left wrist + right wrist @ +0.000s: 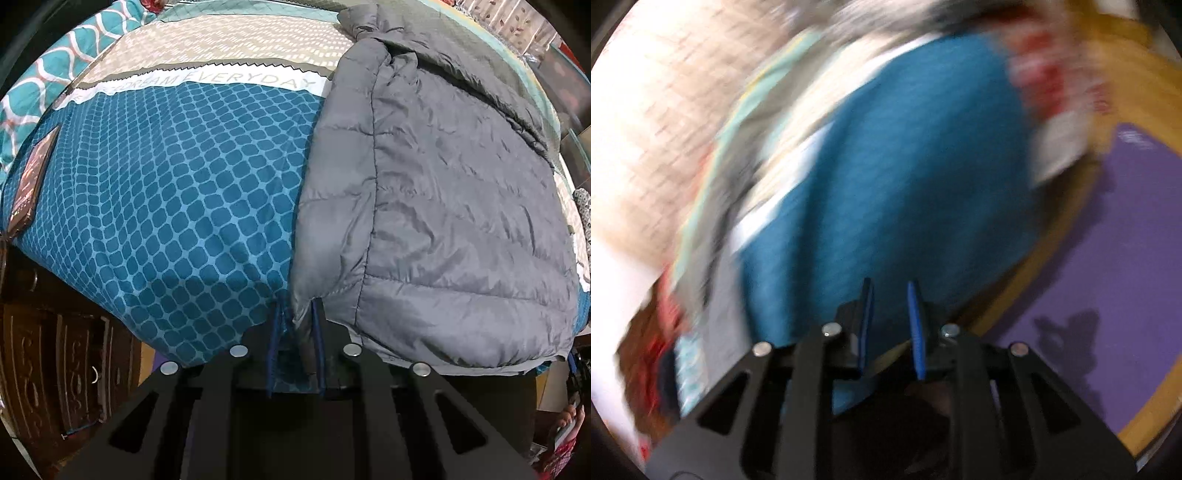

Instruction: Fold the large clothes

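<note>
The gray puffy jacket (443, 206) is lying on the bed (177, 192), stretching long, straight away from the left gripper (297, 325). Its fingers are pinching the jacket's near corner. The right gripper (892, 321) is hanging slightly open and empty, farther from the jacket.

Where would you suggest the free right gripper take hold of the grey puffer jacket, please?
On the jacket's near hem corner at its right end, coming in from the bed's front edge. That thin edge overhangs, so jaws can slip around it, mirroring the left gripper already pinching the left corner.
</note>
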Available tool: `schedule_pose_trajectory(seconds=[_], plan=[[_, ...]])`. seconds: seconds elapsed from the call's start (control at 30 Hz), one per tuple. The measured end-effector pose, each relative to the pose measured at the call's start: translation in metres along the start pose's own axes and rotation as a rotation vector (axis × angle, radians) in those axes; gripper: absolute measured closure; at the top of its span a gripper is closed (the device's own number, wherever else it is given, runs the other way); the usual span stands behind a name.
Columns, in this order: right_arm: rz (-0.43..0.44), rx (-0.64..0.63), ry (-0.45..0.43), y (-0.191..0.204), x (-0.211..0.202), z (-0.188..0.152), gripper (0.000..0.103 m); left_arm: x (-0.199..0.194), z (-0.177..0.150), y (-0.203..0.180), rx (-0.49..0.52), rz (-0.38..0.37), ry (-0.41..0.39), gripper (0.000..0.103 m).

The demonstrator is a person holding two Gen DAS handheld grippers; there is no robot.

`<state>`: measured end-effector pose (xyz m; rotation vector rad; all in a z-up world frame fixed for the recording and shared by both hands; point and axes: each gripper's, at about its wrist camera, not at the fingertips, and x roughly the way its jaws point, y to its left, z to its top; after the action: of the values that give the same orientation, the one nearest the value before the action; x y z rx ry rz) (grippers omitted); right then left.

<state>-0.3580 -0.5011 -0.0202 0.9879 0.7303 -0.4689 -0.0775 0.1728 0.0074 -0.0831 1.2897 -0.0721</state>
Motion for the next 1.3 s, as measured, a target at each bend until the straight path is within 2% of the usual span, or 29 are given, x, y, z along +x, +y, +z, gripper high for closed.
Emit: schedule_pose_trajectory(seconds=[0.1,0.23,0.3,0.37,0.43,0.53,0.67,0.83,1.0,1.1,1.2,1.3], plan=[[-0.117,0.004,-0.051,-0.029,0.001,0.027,0.085,-0.001,0.001,-0.008,-0.001,0.024,0.006,0.102],[-0.140,0.005,-0.027,-0.044,0.015,0.055,0.085,-0.001,0.006,-0.015,0.002,0.057,0.001,0.102],[-0.145,-0.029,0.025,-0.039,0.027,0.060,0.085,-0.001,0.011,-0.023,-0.002,0.078,0.000,0.102],[-0.125,-0.075,0.089,-0.031,0.033,0.055,0.079,0.000,0.015,-0.030,0.004,0.100,-0.004,0.102],[-0.134,-0.143,0.171,-0.022,0.039,0.040,0.056,0.001,0.019,-0.037,0.013,0.127,-0.009,0.102],[-0.123,-0.264,0.324,-0.011,0.046,0.004,0.054,0.004,0.024,-0.044,0.007,0.151,-0.005,0.102],[-0.038,-0.362,0.388,0.020,0.050,-0.030,0.054,0.010,0.036,-0.056,-0.006,0.174,0.008,0.102],[0.147,-0.462,0.375,0.070,0.035,-0.064,0.054,0.014,0.048,-0.078,0.015,0.183,0.021,0.102],[0.227,-0.614,0.368,0.121,0.008,-0.105,0.054,0.014,0.062,-0.083,0.032,0.149,0.004,0.102],[0.265,-0.685,0.359,0.158,-0.003,-0.126,0.054,0.008,0.061,-0.074,0.047,0.118,-0.012,0.101],[0.306,-0.717,0.355,0.183,-0.007,-0.148,0.054,0.007,0.062,-0.068,0.059,0.086,-0.006,0.101],[0.338,-0.734,0.364,0.199,-0.002,-0.156,0.054,0.008,0.069,-0.064,0.072,0.078,0.009,0.101]])
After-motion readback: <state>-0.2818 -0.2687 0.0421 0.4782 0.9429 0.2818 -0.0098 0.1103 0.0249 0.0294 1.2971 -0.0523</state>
